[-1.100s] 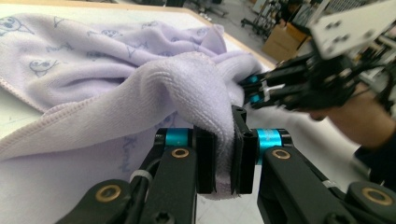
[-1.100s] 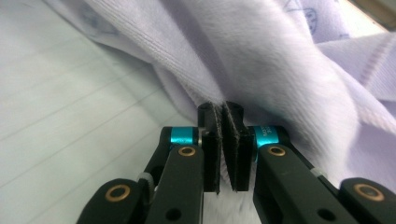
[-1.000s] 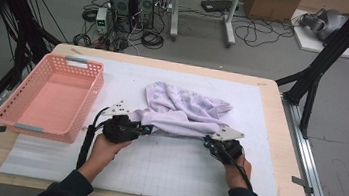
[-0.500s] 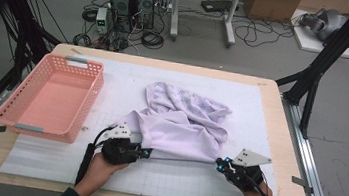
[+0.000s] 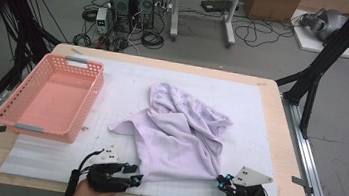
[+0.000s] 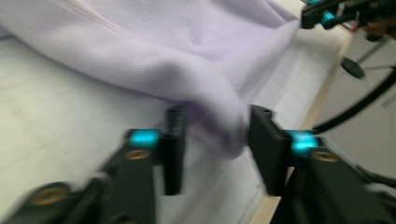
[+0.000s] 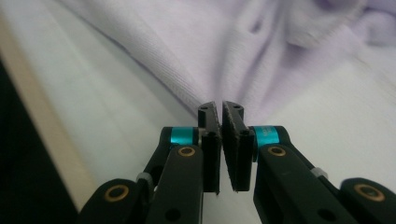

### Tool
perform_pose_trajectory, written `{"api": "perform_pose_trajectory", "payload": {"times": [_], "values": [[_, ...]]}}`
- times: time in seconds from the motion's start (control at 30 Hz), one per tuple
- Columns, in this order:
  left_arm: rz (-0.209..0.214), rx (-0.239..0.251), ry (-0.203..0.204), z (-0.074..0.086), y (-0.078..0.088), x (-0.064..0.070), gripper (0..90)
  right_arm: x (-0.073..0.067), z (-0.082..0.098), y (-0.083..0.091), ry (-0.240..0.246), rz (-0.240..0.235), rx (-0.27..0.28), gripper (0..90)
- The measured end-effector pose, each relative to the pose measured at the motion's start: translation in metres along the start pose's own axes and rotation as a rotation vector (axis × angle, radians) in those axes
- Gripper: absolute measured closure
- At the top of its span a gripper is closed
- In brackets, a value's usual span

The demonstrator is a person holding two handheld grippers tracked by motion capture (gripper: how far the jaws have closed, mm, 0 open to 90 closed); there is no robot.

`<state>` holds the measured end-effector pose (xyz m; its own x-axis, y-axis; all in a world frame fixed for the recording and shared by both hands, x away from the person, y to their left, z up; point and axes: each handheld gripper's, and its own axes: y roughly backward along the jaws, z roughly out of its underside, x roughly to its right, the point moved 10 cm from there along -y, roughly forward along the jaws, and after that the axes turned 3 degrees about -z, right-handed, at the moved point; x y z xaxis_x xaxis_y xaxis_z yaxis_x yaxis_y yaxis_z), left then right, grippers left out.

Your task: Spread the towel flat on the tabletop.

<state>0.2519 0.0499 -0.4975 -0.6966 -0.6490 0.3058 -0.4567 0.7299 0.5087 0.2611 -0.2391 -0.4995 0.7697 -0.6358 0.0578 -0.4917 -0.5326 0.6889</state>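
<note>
At the bottom edge of the high view the left gripper (image 5: 136, 178) sits at lower left of centre and the right gripper (image 5: 221, 180) at lower right, one at each end of the near hem of the cloth (image 5: 178, 133). That hem runs left to right across the frame between them, so the cloth's long near edge lies along the line joining the two grippers, and the rest of it lies farther up the frame toward the middle of the mat (image 5: 255, 123). In the left gripper view the jaws have just been opening: the left gripper (image 6: 212, 135) stands released, with a fold of cloth (image 6: 187, 51) hanging loose between the pads, which do not press it. In the right gripper view the right gripper (image 7: 221, 114) is clenched on the cloth (image 7: 224, 51) at its hem corner, pads together with fabric pinched at the tips. I judge the right hand to be the one that governs the cloth now, and the left corner lies free just ahead of its jaws. Beyond the hem the cloth bunches in rumpled folds at mid-frame. The basket (image 5: 86, 102) stands well apart at the left.
</note>
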Motion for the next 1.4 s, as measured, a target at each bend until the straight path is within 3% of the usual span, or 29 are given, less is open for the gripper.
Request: {"api": "perform_pose_trajectory", "payload": {"times": [0.2,0.27,0.4,0.57,0.73,0.93,1.1,1.17,1.23,1.3,1.4], "values": [[-0.093,0.071,0.040,-0.006,0.021,-0.020,46.6,0.025,0.008,0.008,-0.092,0.140,-0.008,81.8],[-0.120,0.088,0.050,-0.008,0.024,-0.027,46.4,0.028,0.006,0.010,-0.112,0.151,0.014,71.9],[-0.161,0.108,0.063,-0.011,0.028,-0.041,45.4,0.032,-0.009,0.017,-0.136,0.159,0.111,65.8],[-0.189,0.124,0.073,-0.016,0.031,-0.053,44.2,0.036,-0.033,0.013,-0.125,0.181,0.174,59.1],[-0.206,0.136,0.078,-0.023,0.032,-0.064,43.4,0.037,-0.065,-0.011,-0.088,0.162,0.162,55.2],[-0.220,0.131,0.072,-0.029,0.030,-0.077,43.2,0.052,-0.105,-0.067,-0.008,0.142,0.074,54.3],[-0.230,0.137,0.059,-0.036,0.026,-0.088,42.0,0.076,-0.114,-0.106,0.033,0.167,-0.037,58.1],[-0.227,0.132,0.048,-0.039,0.024,-0.092,42.0,0.085,-0.113,-0.114,0.022,0.155,-0.064,69.9],[-0.225,0.124,0.041,-0.041,0.020,-0.096,42.0,0.099,-0.111,-0.117,0.011,0.179,-0.082,80.5],[-0.227,0.120,0.035,-0.043,0.018,-0.100,42.0,0.118,-0.110,-0.115,-0.043,0.232,-0.063,81.6],[-0.229,0.117,0.034,-0.045,0.015,-0.106,42.0,0.153,-0.109,-0.101,-0.164,0.367,-0.005,81.3]]}}
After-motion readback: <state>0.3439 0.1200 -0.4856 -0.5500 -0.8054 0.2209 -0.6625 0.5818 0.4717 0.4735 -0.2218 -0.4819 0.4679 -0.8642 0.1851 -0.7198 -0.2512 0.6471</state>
